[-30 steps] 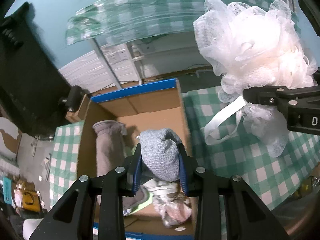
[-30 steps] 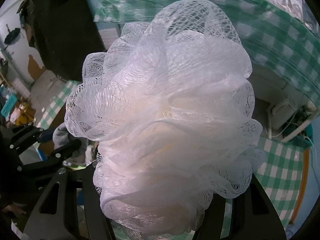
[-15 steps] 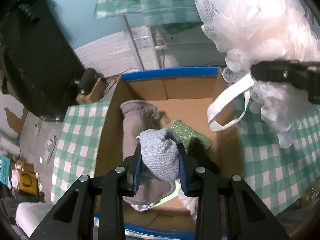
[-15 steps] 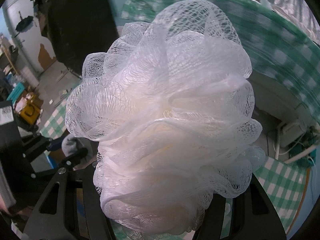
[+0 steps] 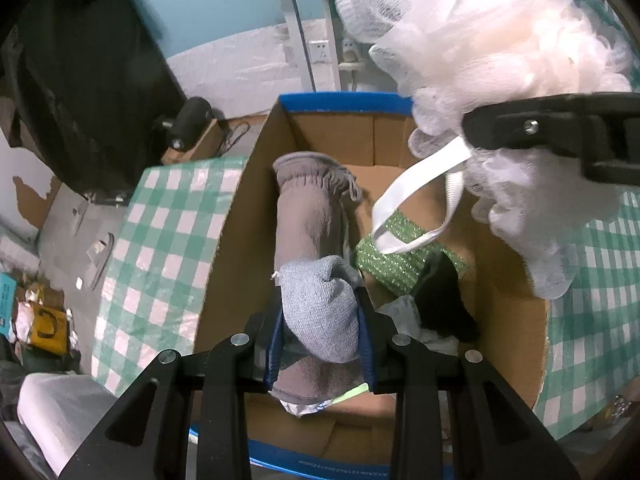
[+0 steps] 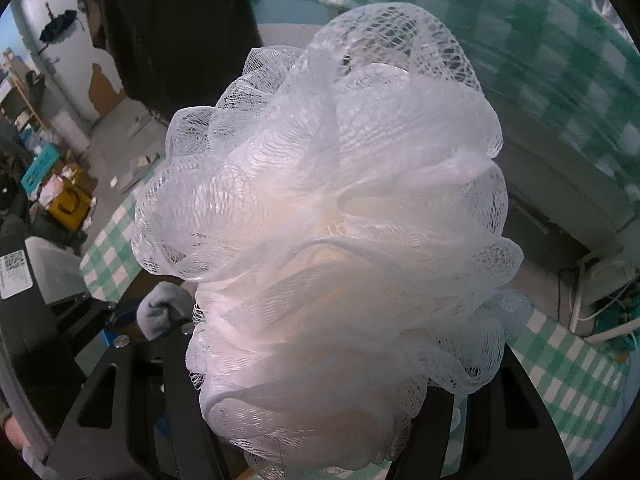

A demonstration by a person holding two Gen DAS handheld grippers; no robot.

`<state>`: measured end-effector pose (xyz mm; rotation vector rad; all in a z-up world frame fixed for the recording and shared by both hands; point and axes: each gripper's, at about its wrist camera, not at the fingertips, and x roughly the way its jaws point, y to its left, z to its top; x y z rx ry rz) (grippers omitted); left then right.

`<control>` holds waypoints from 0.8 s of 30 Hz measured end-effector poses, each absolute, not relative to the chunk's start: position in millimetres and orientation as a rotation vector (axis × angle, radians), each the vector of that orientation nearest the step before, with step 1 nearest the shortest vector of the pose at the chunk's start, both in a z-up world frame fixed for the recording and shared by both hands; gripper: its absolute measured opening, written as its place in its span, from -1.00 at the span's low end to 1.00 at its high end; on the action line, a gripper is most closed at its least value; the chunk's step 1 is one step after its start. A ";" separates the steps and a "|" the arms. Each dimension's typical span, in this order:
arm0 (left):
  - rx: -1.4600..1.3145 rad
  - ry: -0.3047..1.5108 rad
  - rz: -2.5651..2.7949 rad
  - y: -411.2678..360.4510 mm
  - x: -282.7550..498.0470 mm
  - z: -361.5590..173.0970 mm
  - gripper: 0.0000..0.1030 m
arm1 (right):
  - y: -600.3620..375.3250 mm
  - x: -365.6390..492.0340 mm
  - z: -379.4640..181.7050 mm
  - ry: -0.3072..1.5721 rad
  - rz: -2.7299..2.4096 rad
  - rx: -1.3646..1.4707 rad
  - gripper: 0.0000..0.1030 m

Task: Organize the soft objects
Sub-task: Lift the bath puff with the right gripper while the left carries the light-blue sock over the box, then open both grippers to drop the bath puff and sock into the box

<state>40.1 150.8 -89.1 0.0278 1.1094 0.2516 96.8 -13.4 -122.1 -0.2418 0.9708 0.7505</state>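
Note:
My left gripper [image 5: 320, 312] is shut on a grey-blue knitted sock [image 5: 320, 312] and holds it over an open cardboard box [image 5: 228, 216] with a blue rim. My right gripper [image 6: 320, 420] is shut on a white mesh bath pouf [image 6: 332, 216], which fills its view. In the left wrist view the pouf [image 5: 480, 40] hangs at the upper right over the box's right edge, its white strap loop [image 5: 412, 208] dangling into the box. The sock also shows in the right wrist view [image 6: 160, 312].
The box holds a rolled brown-grey cloth [image 5: 308, 216], a green glittery sponge [image 5: 400, 264], a black item [image 5: 444, 300] and crumpled white material. It stands on a green-checked tablecloth [image 5: 160, 232]. Floor clutter lies at the left.
Both grippers have moved over the box, which now sits centred below the left gripper. The pouf has come closer above the box's right side. Both grips are unchanged.

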 end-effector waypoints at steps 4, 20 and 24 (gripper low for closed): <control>0.008 1.128 0.263 155.0 40.5 -93.2 -0.29 | 3.7 101.9 -126.6 1.011 0.759 -0.247 0.42; -0.008 1.063 0.269 153.8 31.7 -66.8 0.38 | 19.9 92.8 -121.2 0.973 0.756 -0.206 0.67; 0.031 1.051 0.268 147.8 28.5 -63.5 0.39 | 13.9 93.6 -114.7 0.971 0.753 -0.166 0.68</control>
